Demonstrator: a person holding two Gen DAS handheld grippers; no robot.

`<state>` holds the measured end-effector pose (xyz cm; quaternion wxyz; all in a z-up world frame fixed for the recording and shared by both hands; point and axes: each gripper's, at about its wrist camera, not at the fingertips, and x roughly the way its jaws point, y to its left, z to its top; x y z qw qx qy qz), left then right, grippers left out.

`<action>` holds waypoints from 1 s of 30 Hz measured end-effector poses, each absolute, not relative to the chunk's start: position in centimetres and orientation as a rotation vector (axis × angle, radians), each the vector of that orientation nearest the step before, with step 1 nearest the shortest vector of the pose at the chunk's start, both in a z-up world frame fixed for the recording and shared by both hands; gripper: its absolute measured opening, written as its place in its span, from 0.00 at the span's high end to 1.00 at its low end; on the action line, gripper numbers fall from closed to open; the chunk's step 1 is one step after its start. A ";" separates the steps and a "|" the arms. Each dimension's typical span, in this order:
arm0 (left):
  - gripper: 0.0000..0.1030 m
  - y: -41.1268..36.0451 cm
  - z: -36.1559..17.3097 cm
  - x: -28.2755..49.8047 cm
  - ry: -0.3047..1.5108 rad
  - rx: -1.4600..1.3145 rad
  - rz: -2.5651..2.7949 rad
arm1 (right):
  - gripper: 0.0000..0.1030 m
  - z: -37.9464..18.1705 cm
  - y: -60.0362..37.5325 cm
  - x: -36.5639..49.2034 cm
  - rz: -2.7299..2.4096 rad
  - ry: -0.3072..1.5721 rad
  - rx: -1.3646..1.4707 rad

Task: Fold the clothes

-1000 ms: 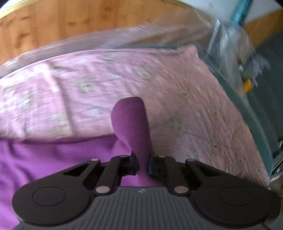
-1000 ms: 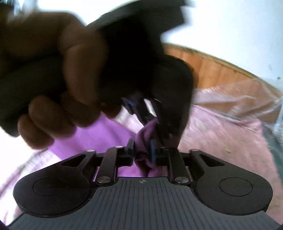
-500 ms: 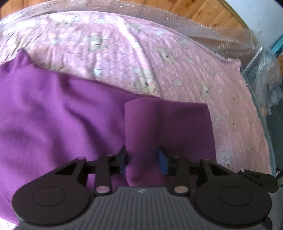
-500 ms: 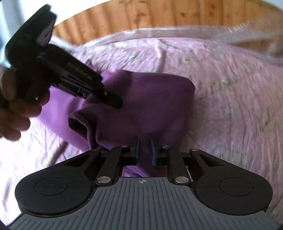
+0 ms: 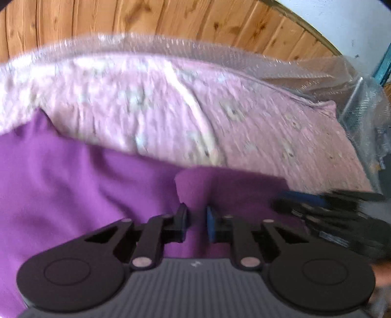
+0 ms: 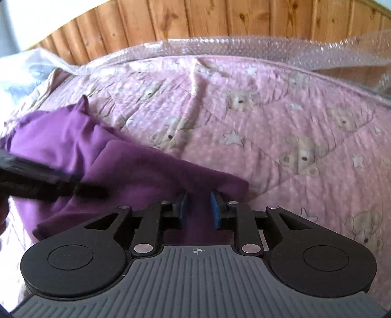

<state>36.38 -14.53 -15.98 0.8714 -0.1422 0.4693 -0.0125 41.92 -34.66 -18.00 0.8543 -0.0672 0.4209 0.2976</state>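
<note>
The right wrist view is the sharp one: it shows the pink quilt (image 6: 281,127) with its teddy bears and stars, the bubble wrap (image 6: 244,47) along the far edge, and the wooden headboard (image 6: 220,19) at twelve o'clock. The left wrist view is smeared and loses the print, but it alone shows the blue frame (image 5: 385,66) at two o'clock and the wide stretch of cloth reaching out to nine o'clock.

The purple garment (image 6: 136,168) lies on the bed, on top of the quilt. In the right view its long axis runs from ten o'clock down to four o'clock, with a small peak of cloth pointing up at ten o'clock and a folded-over edge ending at about three o'clock of the claw tips. In the left view it spreads from nine o'clock toward three, its upper edge sloping down to the right.

The left claw (image 5: 196,221) has just been closing; a raised fold of the purple cloth stands between its blue pads, which appear to press on it. The right claw (image 6: 198,211) has just been opening; purple cloth lies between its pads, with a gap showing on each side, so it is not pinching.

Each view catches the other claw as a dark blur: at three o'clock in the left view, at nine o'clock in the right.
</note>
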 end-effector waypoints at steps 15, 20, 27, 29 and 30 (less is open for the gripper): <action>0.70 -14.4 -16.3 30.2 1.058 -0.362 0.110 | 0.71 -17.1 -34.1 32.3 0.792 0.797 -0.254; 0.67 -13.5 -14.5 26.8 1.070 -0.330 0.195 | 0.70 -19.3 -33.4 31.7 0.821 0.827 -0.315; 0.56 -0.4 -13.4 16.6 1.022 -0.495 0.531 | 0.53 -15.8 -33.0 30.1 0.765 0.793 -0.172; 0.55 5.6 -13.9 13.5 0.978 -0.575 0.649 | 0.51 -14.6 -31.5 29.1 0.772 0.782 -0.166; 0.55 8.7 -14.2 12.2 0.953 -0.618 0.702 | 0.49 -14.2 -30.4 28.5 0.781 0.777 -0.170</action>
